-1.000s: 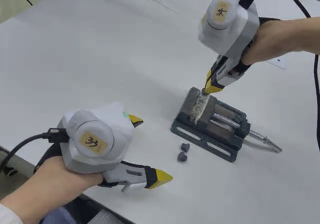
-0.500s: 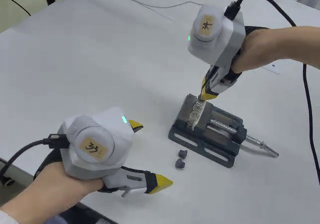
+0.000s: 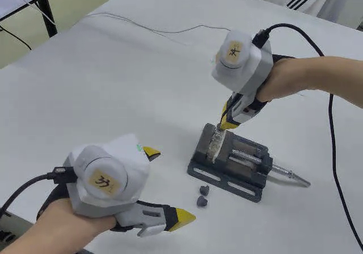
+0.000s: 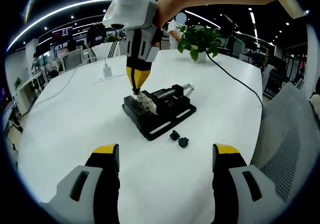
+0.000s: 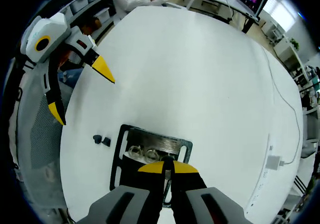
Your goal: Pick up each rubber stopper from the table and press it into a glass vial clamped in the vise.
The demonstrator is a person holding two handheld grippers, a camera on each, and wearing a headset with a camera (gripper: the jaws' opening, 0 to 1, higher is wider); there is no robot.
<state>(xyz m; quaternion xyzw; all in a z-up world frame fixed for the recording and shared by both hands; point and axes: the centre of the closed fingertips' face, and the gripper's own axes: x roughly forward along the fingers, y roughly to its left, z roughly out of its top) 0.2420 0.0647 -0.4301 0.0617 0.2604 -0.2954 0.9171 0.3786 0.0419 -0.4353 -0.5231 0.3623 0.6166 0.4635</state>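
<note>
A dark vise [image 3: 232,166] clamps clear glass vials [image 3: 216,142] in its jaws. My right gripper [image 3: 225,125] points down with its yellow tips right on the vial tops. It is shut, and a small dark stopper [image 4: 135,90] shows under the tips in the left gripper view. In the right gripper view its tips [image 5: 167,166] hang just over two vials [image 5: 142,154]. Two grey rubber stoppers [image 3: 202,195] lie on the table beside the vise base. My left gripper [image 3: 167,185] hovers open and holding nothing, to the left of the stoppers.
The white table [image 3: 113,84] stretches wide to the left and the back. The vise's screw handle [image 3: 289,174] sticks out to the right. A thin cable [image 3: 147,30] lies across the far side. A potted plant [image 4: 200,39] and a white adapter [image 5: 275,162] stand further off.
The head camera has shifted, so the whole picture has slid. My right gripper stays at the vial tops and my left gripper stays open in the same place.
</note>
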